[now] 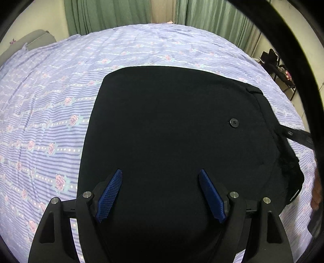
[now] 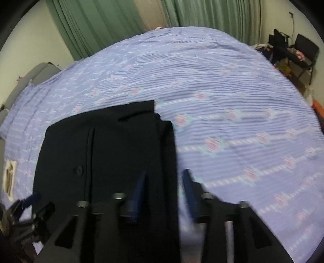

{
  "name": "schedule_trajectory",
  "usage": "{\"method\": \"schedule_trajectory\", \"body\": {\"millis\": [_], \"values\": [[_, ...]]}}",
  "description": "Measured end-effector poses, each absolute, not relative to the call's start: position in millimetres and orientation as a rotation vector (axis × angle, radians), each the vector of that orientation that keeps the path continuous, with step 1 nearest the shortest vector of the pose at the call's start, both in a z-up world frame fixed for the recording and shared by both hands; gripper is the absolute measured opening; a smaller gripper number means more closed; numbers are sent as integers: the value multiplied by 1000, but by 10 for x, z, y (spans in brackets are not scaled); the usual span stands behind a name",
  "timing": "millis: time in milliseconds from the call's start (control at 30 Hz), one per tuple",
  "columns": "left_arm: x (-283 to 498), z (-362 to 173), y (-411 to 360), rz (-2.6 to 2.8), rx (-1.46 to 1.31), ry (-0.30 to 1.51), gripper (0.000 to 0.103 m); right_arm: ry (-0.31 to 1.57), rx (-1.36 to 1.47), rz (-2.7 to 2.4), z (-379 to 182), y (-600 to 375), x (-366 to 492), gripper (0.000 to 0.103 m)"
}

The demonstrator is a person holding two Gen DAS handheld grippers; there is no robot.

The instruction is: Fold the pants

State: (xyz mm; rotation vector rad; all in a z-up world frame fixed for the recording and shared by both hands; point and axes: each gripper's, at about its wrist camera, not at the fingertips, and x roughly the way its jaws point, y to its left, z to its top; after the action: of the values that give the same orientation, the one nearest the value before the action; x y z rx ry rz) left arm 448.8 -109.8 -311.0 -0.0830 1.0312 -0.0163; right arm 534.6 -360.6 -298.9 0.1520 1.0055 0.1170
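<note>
pants [image 1: 172, 125]: folded, flat on bed [image 1: 50, 101] | left claw [image 1: 161, 178]: wide apart, empty | right claw [image 2: 164, 178]: parted, empty

Floral lilac bedsheet [image 1: 60, 105], green curtains [image 1: 113, 14], black chair [image 2: 303, 50] behind

Bed [image 1: 50, 97], lilac striped rose-print sheet. Black folded pants [image 1: 172, 125] flat on it, under and ahead of both jaws.
</note>
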Motion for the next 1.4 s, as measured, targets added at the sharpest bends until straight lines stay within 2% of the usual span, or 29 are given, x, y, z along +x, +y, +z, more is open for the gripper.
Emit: {"method": "schedule_trajectory", "body": {"millis": [33, 167, 600, 800, 1000, 1133, 1233, 1333, 1400], "values": [[4473, -3089, -1104, -14, -80, 1029, 78, 1000, 142, 114, -2939, -3622, 5269, 62], [4262, -2878, -1148, -15, -68, 980, 79, 968, 139, 112, -2772, -3696, 4846, 75], [3827, -2722, -1416, -40, -15, 951, 79, 1054, 706, 124, -3373, -3884, 4241, 75], [3863, -2716, -1367, -31, -4, 939, 79, 1024, 769, 187, -3527, -3714, 4399, 75], [3908, -2740, -1204, -1, -33, 940, 79, 989, 882, 181, -3676, -3708, 4634, 90], [3920, -2779, -1076, 26, -64, 953, 79, 958, 1005, 104, -3605, -3715, 4728, 90], [3906, -2785, -909, 58, -85, 945, 79, 917, 995, 114, -3458, -3648, 4780, 88], [3935, -2838, -670, 91, -109, 955, 79, 899, 894, 116, -3320, -3504, 4832, 84], [3972, -2867, -496, 95, -151, 962, 79, 923, 826, 88, -3342, -3428, 4940, 74]]}}
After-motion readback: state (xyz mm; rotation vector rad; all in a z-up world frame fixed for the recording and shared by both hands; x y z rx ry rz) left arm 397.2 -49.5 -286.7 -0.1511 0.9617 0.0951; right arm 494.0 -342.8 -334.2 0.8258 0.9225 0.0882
